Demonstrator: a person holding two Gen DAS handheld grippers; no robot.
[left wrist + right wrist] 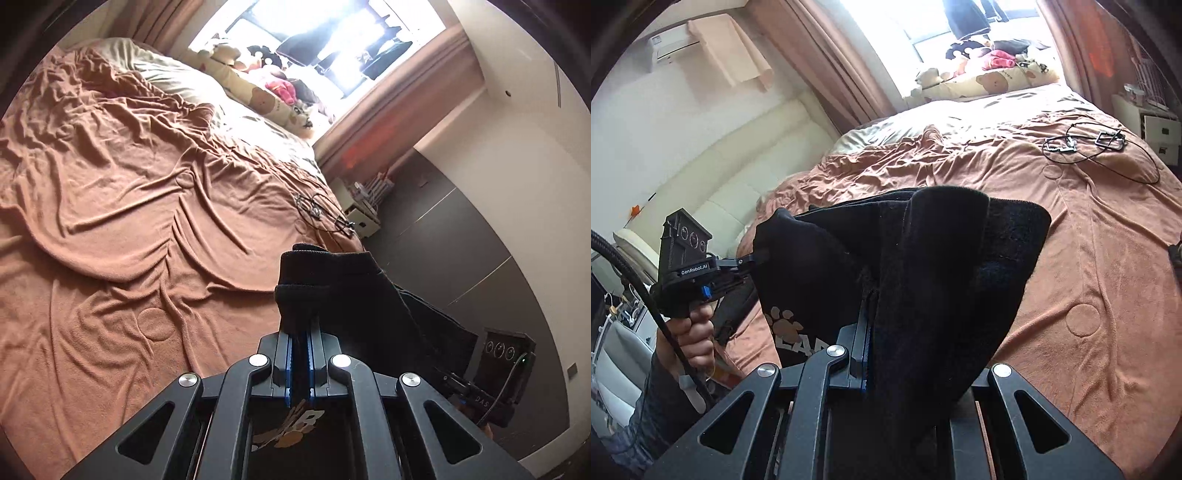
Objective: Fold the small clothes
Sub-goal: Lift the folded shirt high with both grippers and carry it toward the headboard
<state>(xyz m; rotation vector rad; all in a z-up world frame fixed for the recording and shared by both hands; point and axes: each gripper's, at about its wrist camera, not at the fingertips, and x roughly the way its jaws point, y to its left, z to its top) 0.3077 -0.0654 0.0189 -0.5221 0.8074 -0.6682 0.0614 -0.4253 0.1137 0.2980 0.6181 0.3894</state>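
The black garment (923,266) hangs in the air above the bed (1089,258), stretched between the two grippers. Its top edge runs left to right across the right wrist view, and the cloth drops down from that edge, its paw print (785,325) facing the right camera.

The left gripper (302,328) has its jaws pressed together on a thick fold of the garment; in the right wrist view it bites the garment's left corner.

The right gripper (871,306) pinches the cloth too, its fingers mostly buried under draped fabric.

A brown blanket (110,221) covers the bed. To the right, cables (1100,147) lie on it. Plush toys (990,59) sit along the window.
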